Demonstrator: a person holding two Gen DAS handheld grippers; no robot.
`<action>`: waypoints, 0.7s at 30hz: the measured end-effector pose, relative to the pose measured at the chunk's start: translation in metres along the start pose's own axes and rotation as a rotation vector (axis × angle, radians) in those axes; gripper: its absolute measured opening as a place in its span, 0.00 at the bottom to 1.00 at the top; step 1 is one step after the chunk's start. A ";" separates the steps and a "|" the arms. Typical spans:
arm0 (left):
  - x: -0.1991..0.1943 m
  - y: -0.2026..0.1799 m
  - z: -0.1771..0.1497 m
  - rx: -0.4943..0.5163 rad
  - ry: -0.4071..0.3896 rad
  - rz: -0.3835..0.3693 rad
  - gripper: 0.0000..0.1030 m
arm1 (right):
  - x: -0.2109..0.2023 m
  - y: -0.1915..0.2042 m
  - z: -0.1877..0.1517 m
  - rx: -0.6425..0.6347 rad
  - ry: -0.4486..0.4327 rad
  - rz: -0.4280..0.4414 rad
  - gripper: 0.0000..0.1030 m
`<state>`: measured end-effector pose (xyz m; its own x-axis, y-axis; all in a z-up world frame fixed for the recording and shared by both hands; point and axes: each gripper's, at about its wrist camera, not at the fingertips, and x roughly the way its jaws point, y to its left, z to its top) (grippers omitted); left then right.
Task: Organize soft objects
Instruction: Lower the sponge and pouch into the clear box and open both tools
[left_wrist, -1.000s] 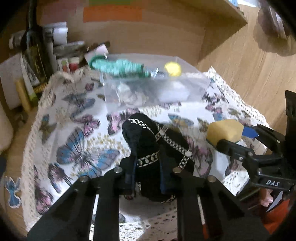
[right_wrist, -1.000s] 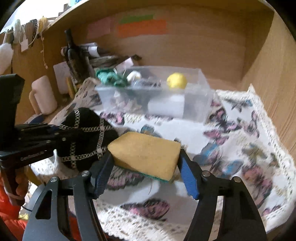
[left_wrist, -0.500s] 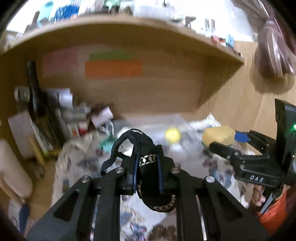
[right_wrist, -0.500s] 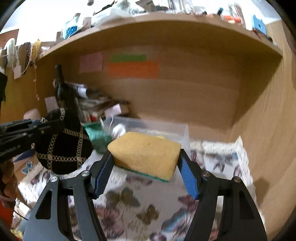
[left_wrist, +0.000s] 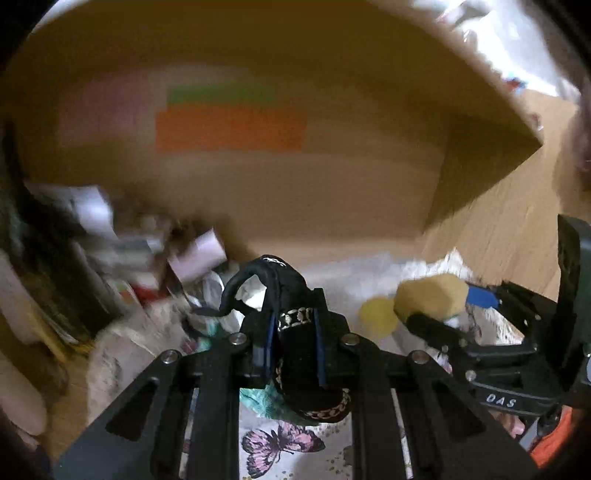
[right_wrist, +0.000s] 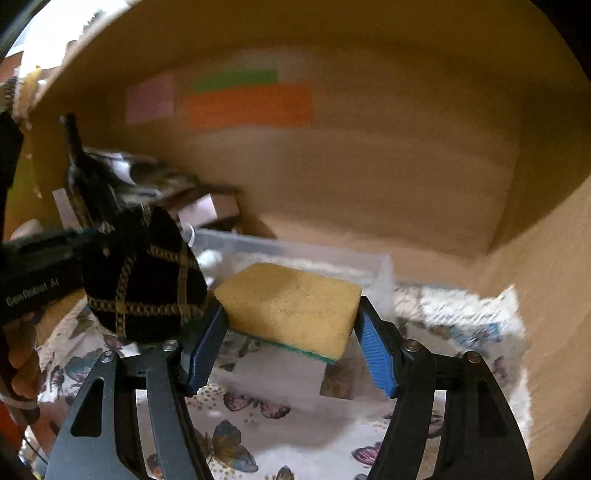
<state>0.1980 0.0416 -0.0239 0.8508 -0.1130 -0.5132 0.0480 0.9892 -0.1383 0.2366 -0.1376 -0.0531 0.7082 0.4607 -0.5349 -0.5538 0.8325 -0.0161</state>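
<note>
A black pouch (gold-trimmed) is clamped by the left gripper; a yellow sponge is pinched by the right gripper.

A: Where does the left wrist camera sit?
B: Close behind its jaws, facing the wooden back panel with the orange strip, blurred.
A: And the right wrist camera?
B: Likewise close behind its jaws, level, facing that panel. Both share the strip, the clear bin and the butterfly cloth.
</note>
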 end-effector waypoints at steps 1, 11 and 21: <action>0.011 0.006 -0.004 -0.022 0.038 -0.010 0.16 | 0.006 -0.001 -0.002 0.002 0.018 0.009 0.63; 0.054 0.020 -0.021 -0.034 0.155 0.025 0.20 | 0.039 0.001 -0.016 -0.016 0.097 0.000 0.65; 0.014 -0.002 -0.014 0.071 0.067 0.104 0.65 | 0.011 0.003 -0.009 -0.024 0.029 -0.016 0.83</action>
<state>0.2022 0.0364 -0.0427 0.8162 -0.0130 -0.5777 0.0002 0.9998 -0.0221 0.2388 -0.1324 -0.0665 0.7043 0.4377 -0.5589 -0.5529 0.8320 -0.0451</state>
